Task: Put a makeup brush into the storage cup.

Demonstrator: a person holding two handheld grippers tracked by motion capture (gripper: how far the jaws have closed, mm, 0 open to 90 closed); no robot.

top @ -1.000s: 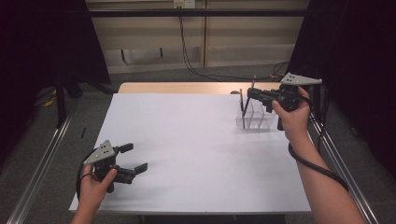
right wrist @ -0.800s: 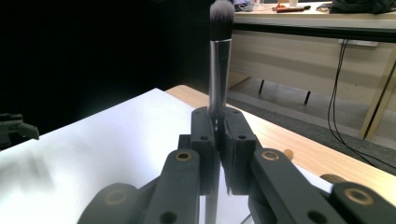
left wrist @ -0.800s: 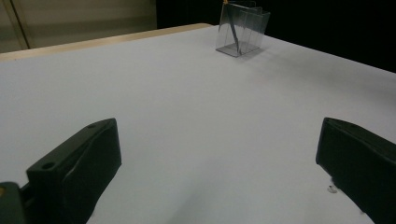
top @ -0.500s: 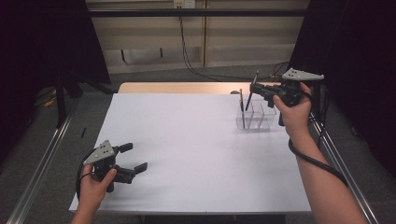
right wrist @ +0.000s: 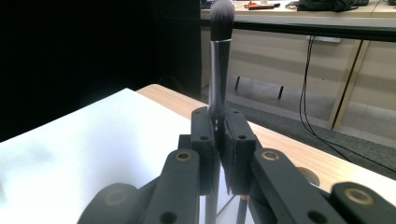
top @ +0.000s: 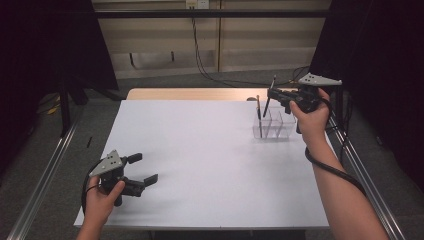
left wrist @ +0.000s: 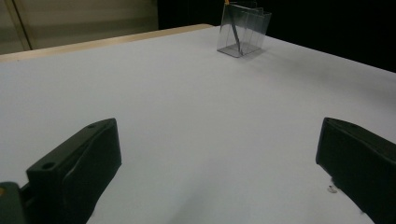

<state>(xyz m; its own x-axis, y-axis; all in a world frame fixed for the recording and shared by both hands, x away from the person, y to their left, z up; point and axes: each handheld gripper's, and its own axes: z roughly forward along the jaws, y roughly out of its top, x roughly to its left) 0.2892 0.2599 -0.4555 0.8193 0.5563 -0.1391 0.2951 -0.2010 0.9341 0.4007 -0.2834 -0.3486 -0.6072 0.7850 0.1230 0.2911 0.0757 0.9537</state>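
Currently your right gripper [top: 274, 93] is clamped on a makeup brush [right wrist: 219, 56], jaws pressed together around its dark handle. In the right gripper view the brush stands close to upright, its grey-tipped bristle head [right wrist: 221, 11] topmost and the handle running down between the jaws. In the high view the brush [top: 270, 97] tilts slightly, its lower end over the clear acrylic organizer [top: 274, 125]; whether that end is inside a compartment or above the rim, you cannot tell.

The organizer sits near the far right corner of the white worktop [top: 210, 150], just in from the right edge. A second slim item with a yellowish top [top: 259, 112] stands in its left compartment; the left gripper view shows a dark stick leaning inside the organizer [left wrist: 243, 30].

Your left gripper [top: 142, 170] is near the near left corner of the worktop, close above or on the surface, well apart from the organizer. Its jaws are spread wide with nothing between them.
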